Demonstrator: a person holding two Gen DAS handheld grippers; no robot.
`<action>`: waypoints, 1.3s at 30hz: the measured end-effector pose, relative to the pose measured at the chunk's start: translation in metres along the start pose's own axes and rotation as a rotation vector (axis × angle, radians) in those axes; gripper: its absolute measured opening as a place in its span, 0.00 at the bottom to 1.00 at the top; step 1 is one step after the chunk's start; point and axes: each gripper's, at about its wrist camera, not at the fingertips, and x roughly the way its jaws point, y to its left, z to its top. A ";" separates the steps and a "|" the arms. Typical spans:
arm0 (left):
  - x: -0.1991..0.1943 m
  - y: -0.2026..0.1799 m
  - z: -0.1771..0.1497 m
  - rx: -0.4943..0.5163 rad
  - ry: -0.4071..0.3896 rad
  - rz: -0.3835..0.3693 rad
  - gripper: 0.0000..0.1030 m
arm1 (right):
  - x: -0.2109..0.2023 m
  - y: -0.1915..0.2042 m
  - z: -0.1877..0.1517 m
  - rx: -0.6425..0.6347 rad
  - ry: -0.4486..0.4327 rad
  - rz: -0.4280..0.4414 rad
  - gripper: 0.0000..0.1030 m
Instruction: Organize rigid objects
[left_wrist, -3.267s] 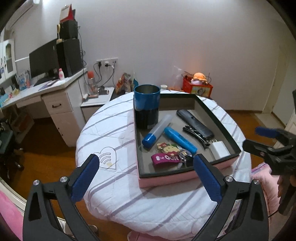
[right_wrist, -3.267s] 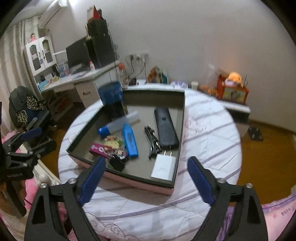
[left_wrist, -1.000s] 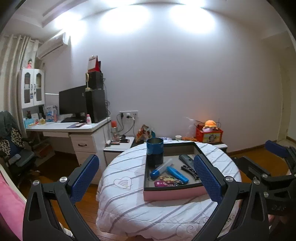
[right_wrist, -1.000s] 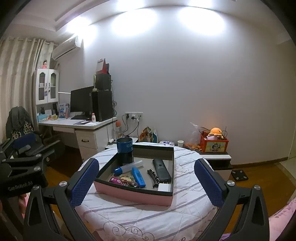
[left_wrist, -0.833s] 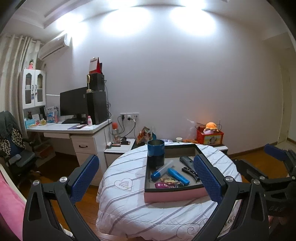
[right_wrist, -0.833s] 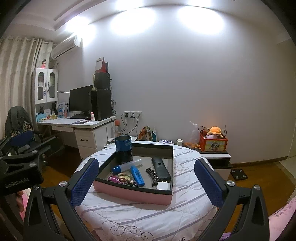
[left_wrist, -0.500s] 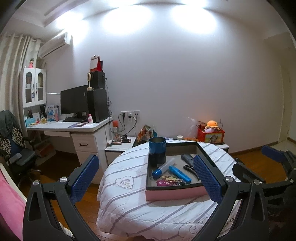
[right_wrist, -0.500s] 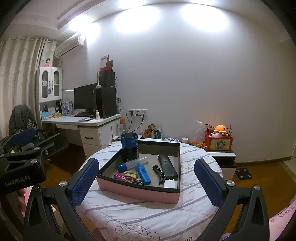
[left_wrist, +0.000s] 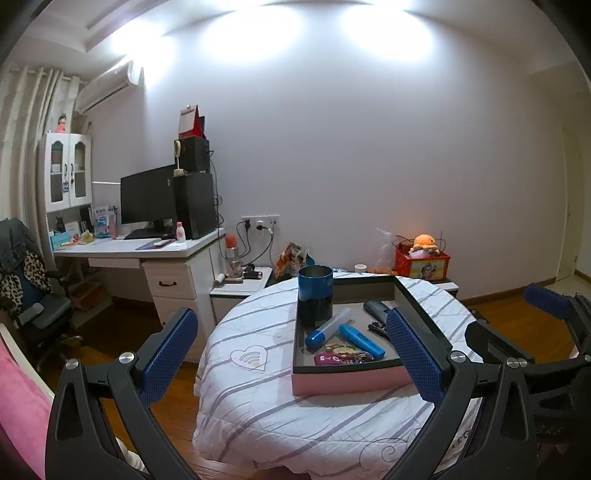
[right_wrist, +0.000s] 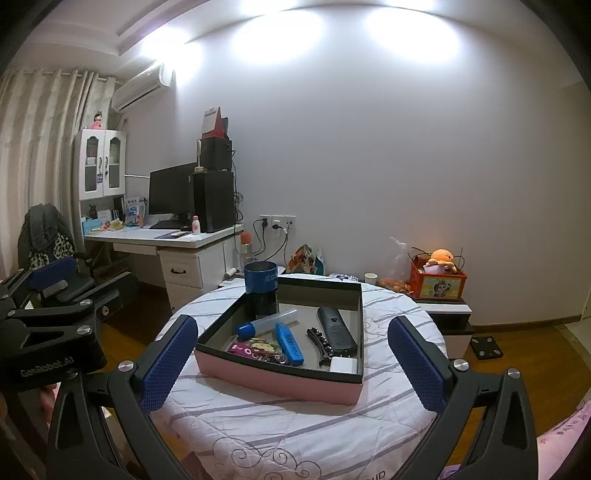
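Both tongs are spread wide and hold nothing: the left tongs and the right tongs hang level in front of the round worktop, well short of it. From the right wrist view the left tongs sit out at 9 o'clock; from the left wrist view the right tongs sit at 3 o'clock.

The task's things all lie in the pink-sided tray on the worktop: a blue cup upright in the tray's far left corner at 11 o'clock, a clear tube with a blue cap, a blue marker, a keychain bundle, a black hair clip, a black remote and a white charger in the near right corner at 5 o'clock.

The likely trouble is crowding. The tube, marker and keychain touch or overlap, so closing on one may drag a neighbour or catch the key ring. The tall cup could tip if a finger knocks it while reaching past. The tray wall may block a low approach, and the quilted cloth could let the tray slide under a push.
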 end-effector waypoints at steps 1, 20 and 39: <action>0.000 0.000 0.000 -0.001 -0.001 0.000 1.00 | 0.001 0.001 0.000 -0.001 0.000 0.000 1.00; 0.000 0.001 -0.001 0.006 0.000 -0.005 1.00 | 0.003 -0.001 -0.003 0.007 -0.001 -0.005 1.00; 0.000 -0.004 -0.002 0.016 -0.002 -0.009 1.00 | 0.002 -0.003 -0.004 0.018 0.000 -0.011 1.00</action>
